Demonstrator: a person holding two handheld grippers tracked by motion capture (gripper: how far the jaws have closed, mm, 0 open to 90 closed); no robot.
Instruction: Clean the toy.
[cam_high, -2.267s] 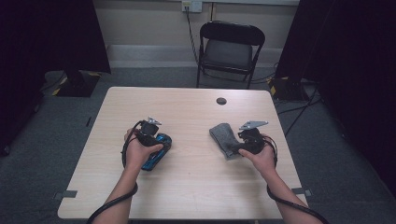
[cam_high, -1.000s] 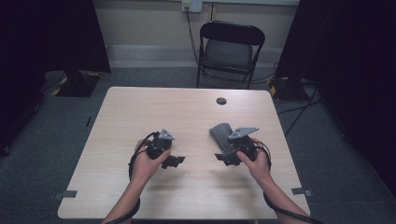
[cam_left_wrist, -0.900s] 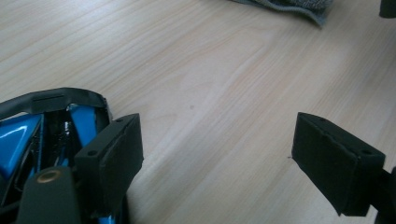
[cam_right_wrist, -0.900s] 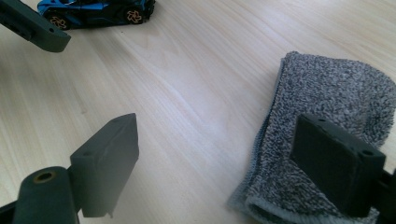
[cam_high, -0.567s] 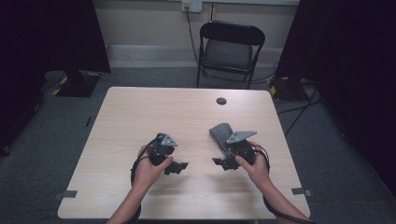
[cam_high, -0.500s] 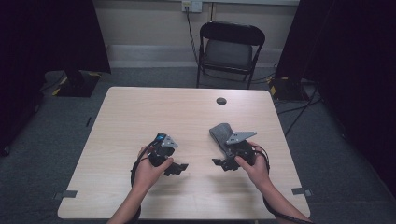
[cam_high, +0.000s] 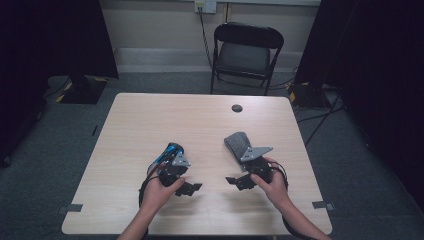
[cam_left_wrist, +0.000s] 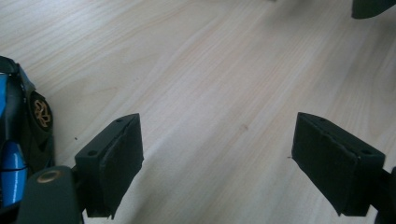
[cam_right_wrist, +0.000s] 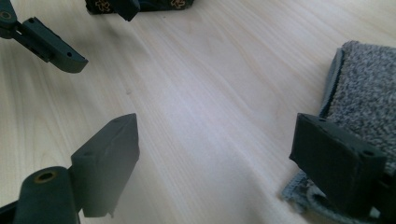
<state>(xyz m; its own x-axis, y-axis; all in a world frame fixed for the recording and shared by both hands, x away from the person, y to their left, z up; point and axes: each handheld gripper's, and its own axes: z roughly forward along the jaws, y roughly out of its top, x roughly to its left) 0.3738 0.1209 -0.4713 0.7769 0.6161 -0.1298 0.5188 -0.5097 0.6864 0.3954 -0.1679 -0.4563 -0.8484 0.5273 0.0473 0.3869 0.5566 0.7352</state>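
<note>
High view: the left gripper (cam_high: 192, 187) and the right gripper (cam_high: 231, 181) sit low over the wooden table (cam_high: 150, 125), their jaws pointing toward each other with bare wood between them. A blue toy car (cam_high: 167, 152) lies just behind the left gripper, away from its jaw tips. A folded grey cloth (cam_high: 237, 143) lies behind the right gripper, partly under its grey plate.

Left gripper view: the jaws stand wide apart, nothing between them. The toy car (cam_left_wrist: 21, 135), blue and black with a gold wheel, lies just outside the left-hand jaw, not touching it.

Right gripper view: the jaws stand wide apart over bare wood. The grey cloth (cam_right_wrist: 359, 93) lies beside and beneath the right-hand jaw, outside the gap; contact cannot be told. Beyond the jaws, the left gripper (cam_right_wrist: 88, 32) and the car's underside (cam_right_wrist: 154, 4) show
</note>
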